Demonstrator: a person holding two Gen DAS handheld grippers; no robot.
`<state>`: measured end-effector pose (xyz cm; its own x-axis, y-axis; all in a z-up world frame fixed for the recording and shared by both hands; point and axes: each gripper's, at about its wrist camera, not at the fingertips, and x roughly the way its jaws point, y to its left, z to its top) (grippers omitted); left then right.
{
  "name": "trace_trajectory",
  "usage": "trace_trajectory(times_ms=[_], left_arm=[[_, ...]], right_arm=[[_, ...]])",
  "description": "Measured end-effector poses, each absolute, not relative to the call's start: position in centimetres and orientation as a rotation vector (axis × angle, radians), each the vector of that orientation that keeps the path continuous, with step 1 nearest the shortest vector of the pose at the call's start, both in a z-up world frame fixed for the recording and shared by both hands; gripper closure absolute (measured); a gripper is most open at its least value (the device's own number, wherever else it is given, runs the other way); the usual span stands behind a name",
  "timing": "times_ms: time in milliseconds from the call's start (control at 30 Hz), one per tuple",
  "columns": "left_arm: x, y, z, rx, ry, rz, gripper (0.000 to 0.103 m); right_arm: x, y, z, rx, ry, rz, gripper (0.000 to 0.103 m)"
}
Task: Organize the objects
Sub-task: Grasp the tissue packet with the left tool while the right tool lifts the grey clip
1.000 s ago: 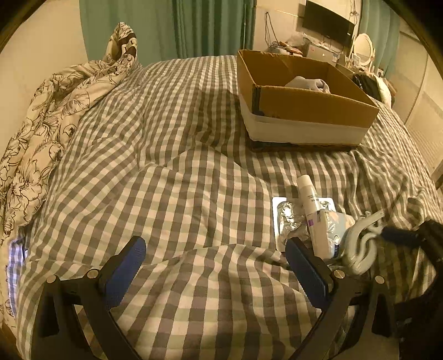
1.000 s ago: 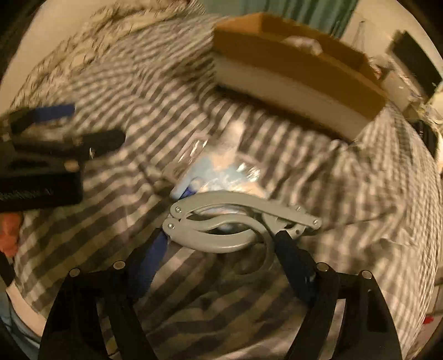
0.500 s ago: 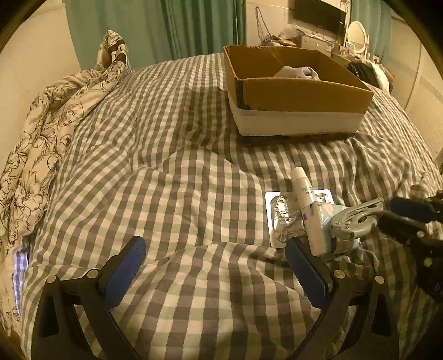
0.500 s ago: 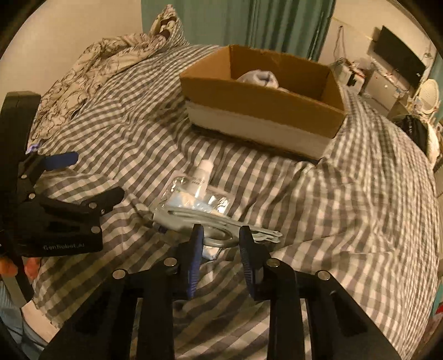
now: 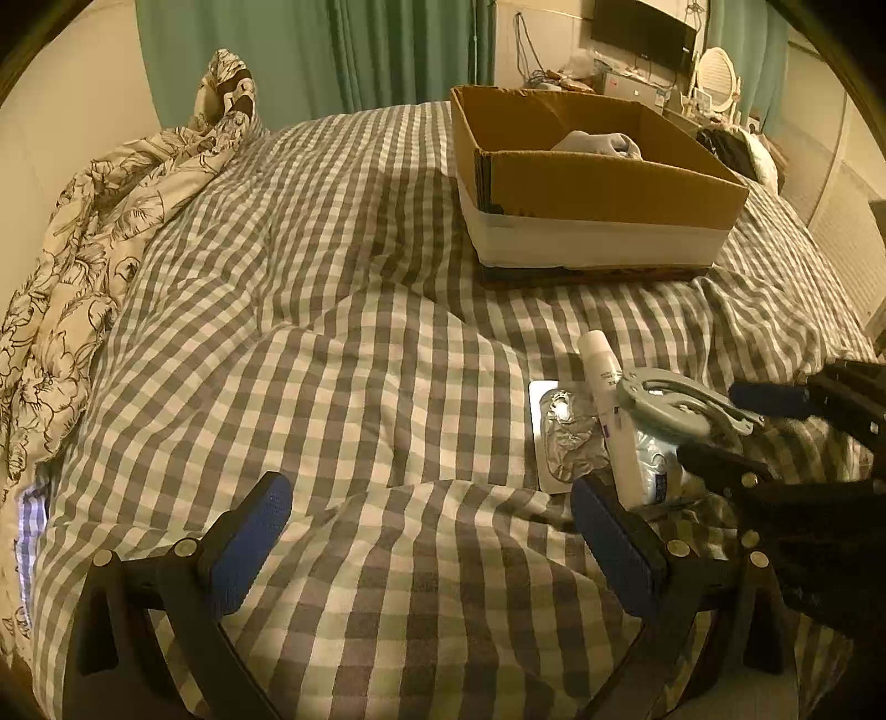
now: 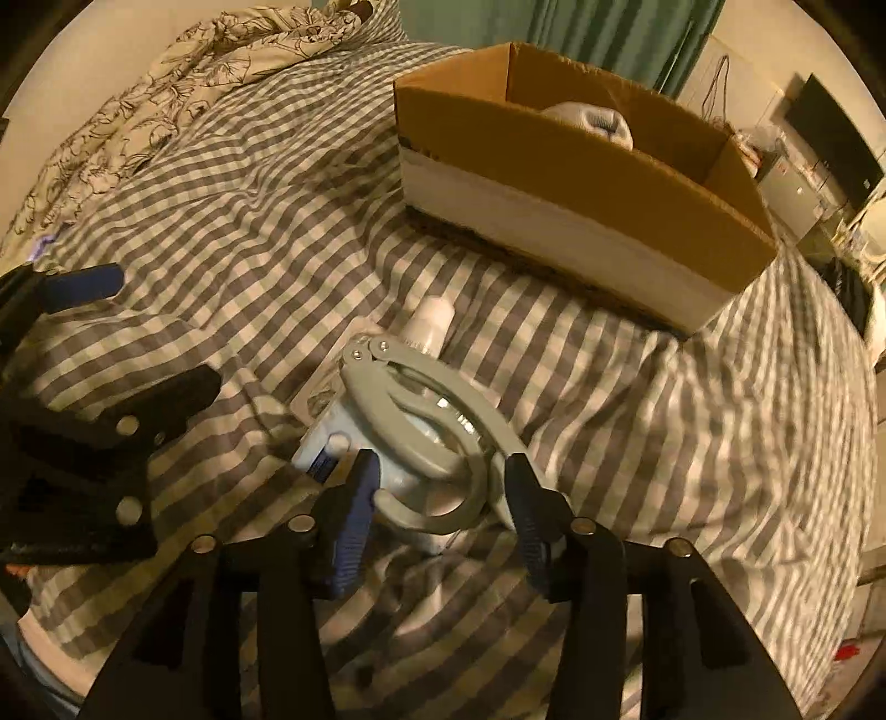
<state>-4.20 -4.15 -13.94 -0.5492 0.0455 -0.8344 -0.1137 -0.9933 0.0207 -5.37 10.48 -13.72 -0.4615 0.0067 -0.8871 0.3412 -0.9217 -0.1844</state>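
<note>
My right gripper [image 6: 437, 487] is shut on a grey hand-grip tool [image 6: 426, 410] and holds it above the checked bedspread; the tool also shows in the left wrist view [image 5: 670, 401]. Under it lie a white tube [image 5: 609, 410], a foil blister pack [image 5: 559, 437] and a clear packet [image 6: 338, 437]. My left gripper [image 5: 432, 531] is open and empty, low over the bedspread left of these items. A cardboard box [image 5: 592, 177] with a white sock [image 5: 598, 145] inside stands further back, also seen in the right wrist view [image 6: 581, 183].
A flowered duvet [image 5: 99, 221] is bunched along the bed's left side. Green curtains [image 5: 354, 50] hang behind the bed. A desk with a TV [image 5: 642, 25] and clutter stands at the back right.
My right gripper closed on the grey hand-grip tool and lifted it off the pile. The left gripper rose slightly and stayed open.
</note>
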Motion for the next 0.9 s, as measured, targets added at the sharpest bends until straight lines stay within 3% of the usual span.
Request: trace_trajectory(times_ms=[100,233,333,367,400,433,567,900], left_arm=[[-4.3,-4.1,-14.1,-1.457,0.110,2.682,0.000],[-4.3,-3.8,-14.1,-1.460,0.135,2.678,0.000],[-4.4,-3.7,-14.2,-1.469,0.133,2.670,0.000],[-4.4,-3.7,-14.2,-1.473,0.128,2.666,0.000],[-4.4,-3.7,-14.2,-1.477,0.123,2.662,0.000],[-4.5,-3.6,-14.3,-1.484,0.119,2.657,0.000],[-4.5,-2.9,-14.1,-1.482,0.114,2.644,0.000],[-5.8,2.2,-14.5,-1.447,0.118,2.541,0.000]], right_arm=[[-6.5,10.6,-13.7,1.501,0.539,-2.499,0.040],[-8.7,10.8,-14.7,1.551,0.577,-2.489,0.037],[-9.9,11.8,-15.0,1.570,0.504,-2.500,0.037],[-10.0,12.2,-14.9,1.578,0.475,-2.508,0.044],[-10.2,12.5,-14.9,1.588,0.450,-2.504,0.067],[-10.2,12.8,-15.0,1.600,0.431,-2.499,0.078],[-9.9,13.7,-13.6,1.553,0.359,-2.530,0.088],[-9.1,18.2,-9.7,1.460,0.106,-2.611,0.090]])
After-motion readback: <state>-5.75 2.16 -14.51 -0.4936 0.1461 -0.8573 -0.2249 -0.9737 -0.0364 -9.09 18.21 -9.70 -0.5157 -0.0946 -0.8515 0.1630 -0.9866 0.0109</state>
